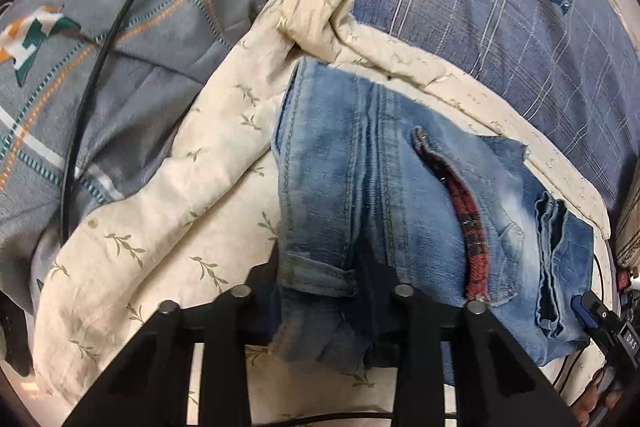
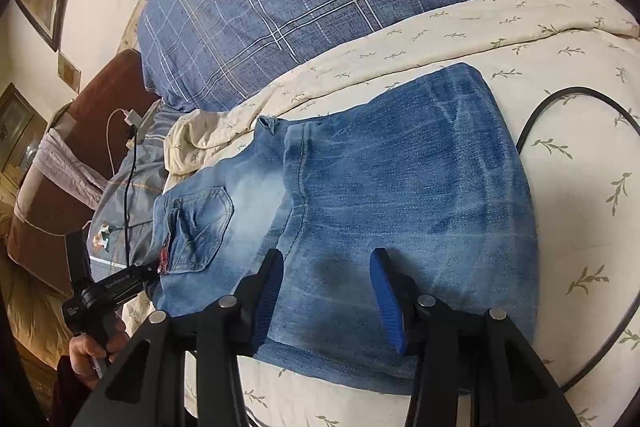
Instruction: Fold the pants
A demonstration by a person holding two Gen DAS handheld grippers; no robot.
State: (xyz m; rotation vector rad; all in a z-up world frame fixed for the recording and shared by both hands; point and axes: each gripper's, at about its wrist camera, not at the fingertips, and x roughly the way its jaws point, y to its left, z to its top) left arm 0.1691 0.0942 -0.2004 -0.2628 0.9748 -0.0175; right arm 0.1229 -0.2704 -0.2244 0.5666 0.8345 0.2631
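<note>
Left claw pinches the jeans' waistband; right claw straddles their folded legs.

Left tongs' tips behind denim

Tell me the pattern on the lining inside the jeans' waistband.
Red and dark plaid lining, seen best in the left wrist view, inside the blue jeans.

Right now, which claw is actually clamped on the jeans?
The left claw, pinching the jeans at the waistband; the right claw stands open over them.
</note>
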